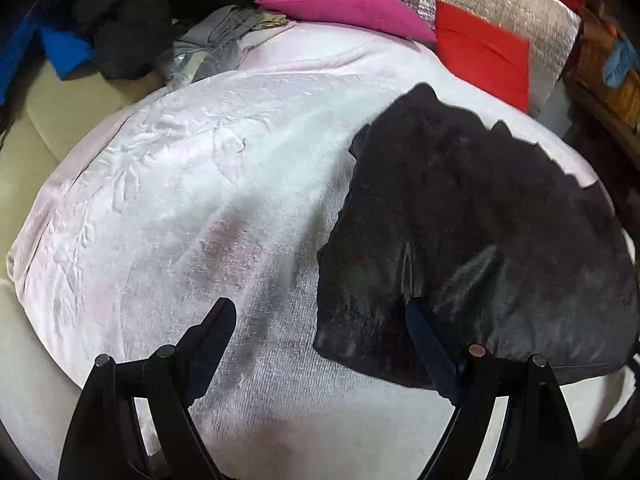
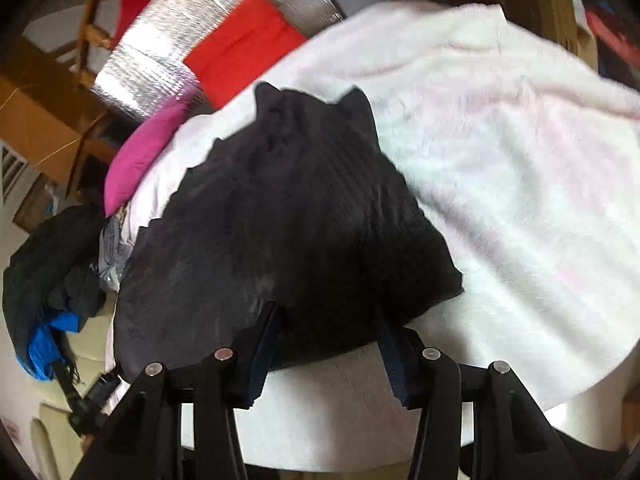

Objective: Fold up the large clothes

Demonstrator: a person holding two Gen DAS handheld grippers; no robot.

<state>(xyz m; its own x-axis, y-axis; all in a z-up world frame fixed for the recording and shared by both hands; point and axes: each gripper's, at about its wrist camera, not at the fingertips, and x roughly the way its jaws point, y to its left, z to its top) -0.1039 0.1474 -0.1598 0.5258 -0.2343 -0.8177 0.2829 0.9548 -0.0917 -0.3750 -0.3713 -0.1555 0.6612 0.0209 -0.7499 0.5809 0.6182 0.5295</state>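
My left gripper and right gripper are wide open, holding nothing, so I'd pinch the soft, floppy black cloth by its near edge.

The black garment covers both fingertips of the right gripper, so a grip cannot be told. In the left view its lower right part runs behind a finger. The dark pile at upper left is too dim to identify.
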